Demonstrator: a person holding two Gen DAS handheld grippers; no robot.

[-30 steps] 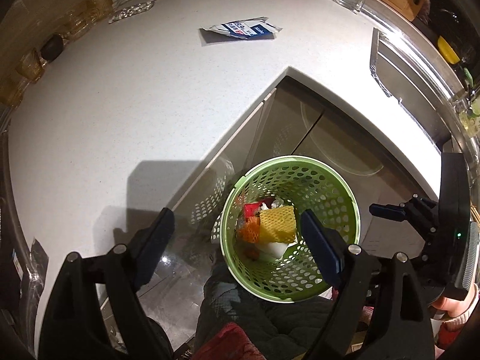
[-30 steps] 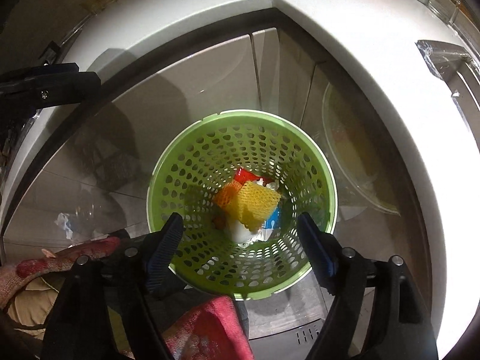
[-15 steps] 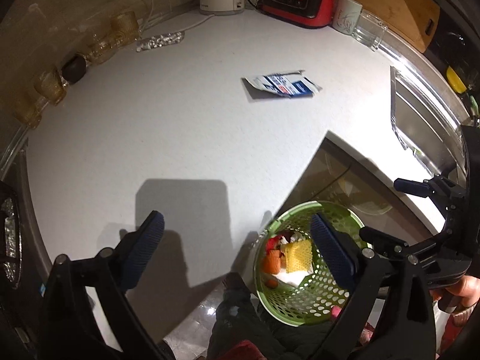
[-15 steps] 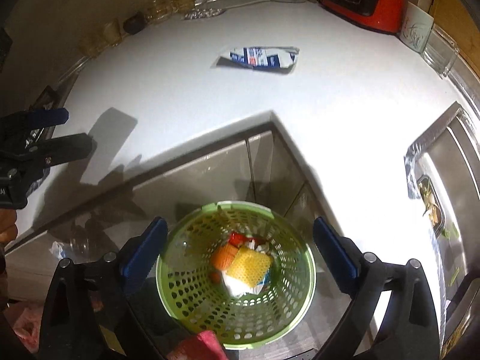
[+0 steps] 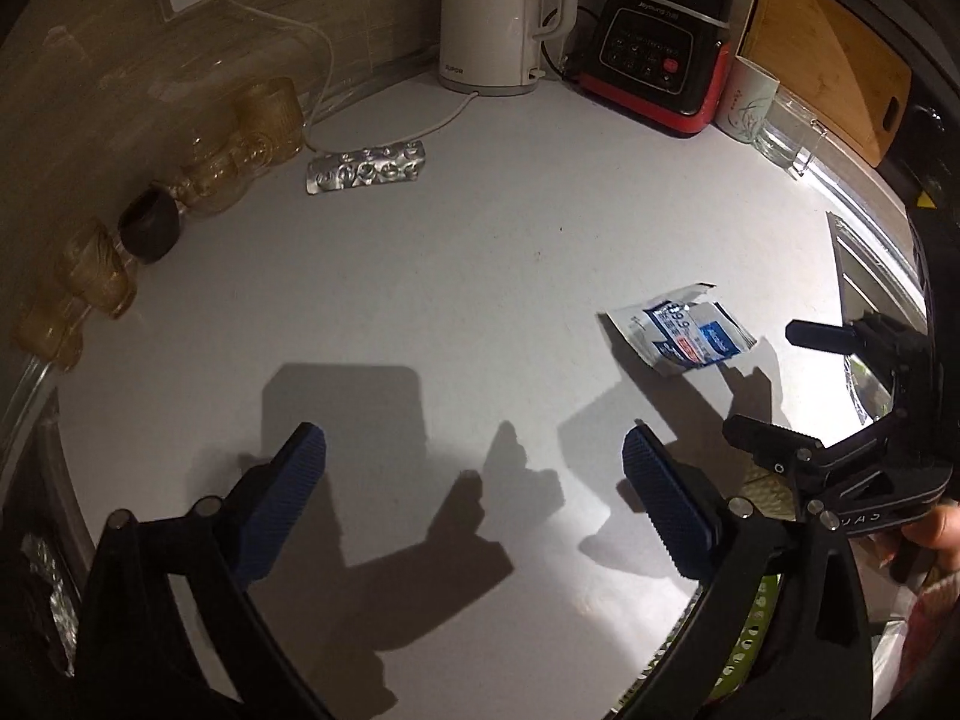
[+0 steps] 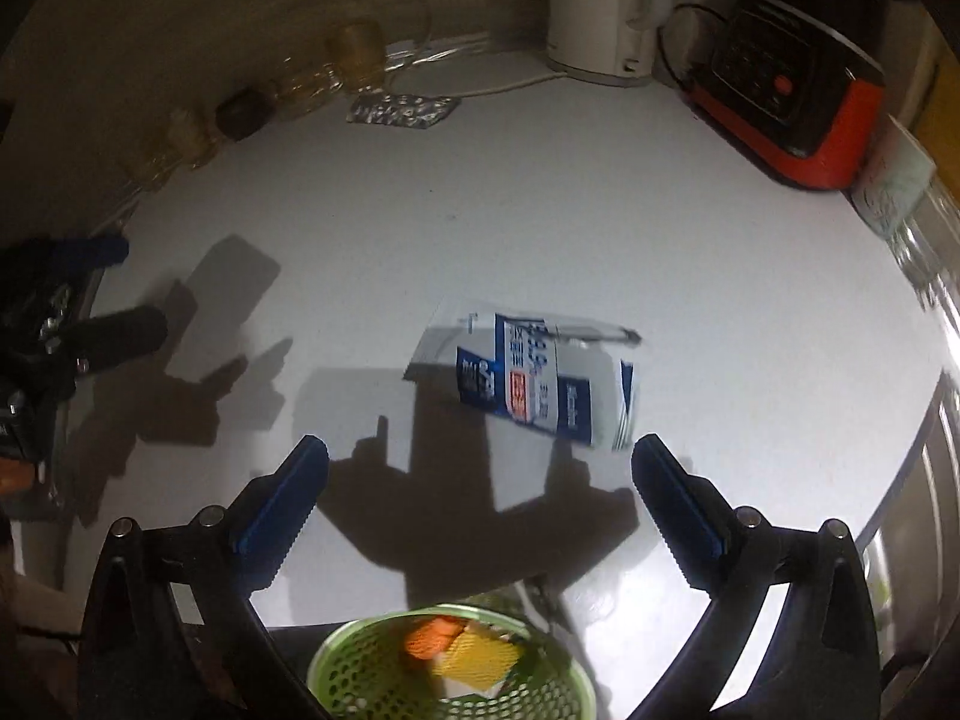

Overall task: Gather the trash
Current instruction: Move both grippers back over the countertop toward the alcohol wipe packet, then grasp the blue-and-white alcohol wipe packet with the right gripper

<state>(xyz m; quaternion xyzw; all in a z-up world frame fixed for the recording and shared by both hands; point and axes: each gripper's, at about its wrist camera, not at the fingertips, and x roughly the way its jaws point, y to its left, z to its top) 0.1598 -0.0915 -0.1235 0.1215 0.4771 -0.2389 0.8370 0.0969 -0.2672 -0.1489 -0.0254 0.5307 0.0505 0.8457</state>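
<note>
A torn blue-and-white wrapper (image 6: 540, 384) lies flat on the white counter (image 6: 540, 210); it also shows in the left wrist view (image 5: 681, 336). A silver blister pack (image 5: 366, 168) lies near the back wall, also in the right wrist view (image 6: 402, 111). My right gripper (image 6: 480, 480) is open and empty, just short of the wrapper. My left gripper (image 5: 474, 474) is open and empty above bare counter. The green trash basket (image 6: 354, 672) holds yellow and orange scraps below the counter's edge. The right gripper's body (image 5: 840, 456) shows beside the left one.
A white kettle (image 5: 504, 18), a red-and-black blender base (image 5: 660, 60), a cup (image 5: 744, 102) and a wooden board (image 5: 828, 72) stand at the back. Amber glasses (image 5: 252, 126) and a dark cup (image 5: 150, 231) line the left wall. A sink (image 5: 870, 276) lies right.
Both grippers have risen from over the basket and swung to the counter. The wrapper is now close before the right gripper. Both stay open.
</note>
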